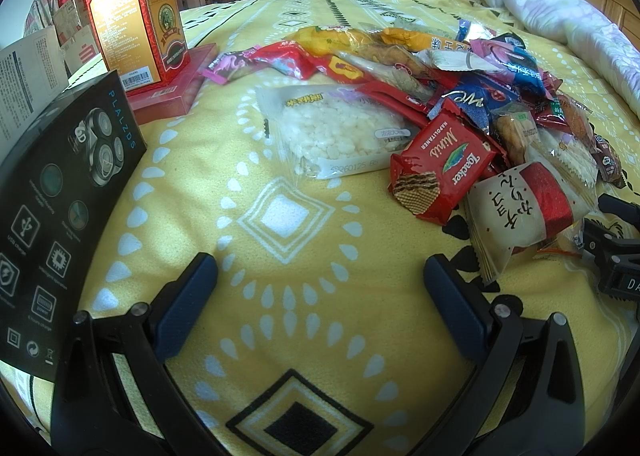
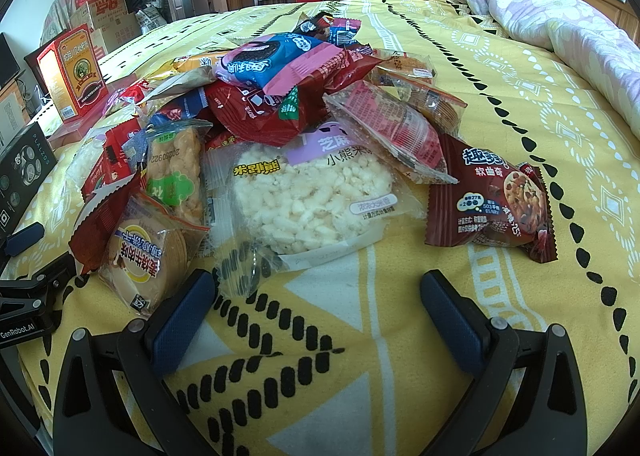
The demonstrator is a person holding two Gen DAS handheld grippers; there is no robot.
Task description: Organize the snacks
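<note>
Surface: bed (image 1: 280,128) with a yellow patterned blanket; all items lie on it.
Left claw (image 1: 320,296): fingers spread wide apart, nothing between them, low over bare blanket near the camera side of the snack pile.
Right claw (image 2: 318,300): fingers spread wide apart, empty, just short of the front edge of the pile.
Snack pile (image 2: 288,112): loose heap of wrapped snacks, mid-bed, packets overlapping at mixed angles.
Rice cracker packet (image 2: 308,196): clear wrapper, white puffed contents, lying flat at the front of the pile, directly ahead of the right claw; its near corner lies close to the left finger of that claw.
Second rice cracker packet (image 1: 336,132): same kind, flat at the pile's left edge, ahead of the left claw and well apart from it.
Red wafer packet (image 1: 444,172): at the pile's near edge, partly over neighbouring packets.
Brown cookie packet (image 2: 492,200): right end of the pile, lying flat, partly under a clear-wrapped red packet.
Round biscuit packet (image 2: 152,252): left front of the pile, just beyond the right claw's left finger.
Black box (image 1: 60,192): stands on edge at the left of the bed, apart from the pile.
Red and gold carton (image 1: 140,20): upright on a flat red box (image 1: 172,84), beyond the black box.
Rolled quilt (image 2: 560,16): far right side of the bed, well apart from the snacks.
</note>
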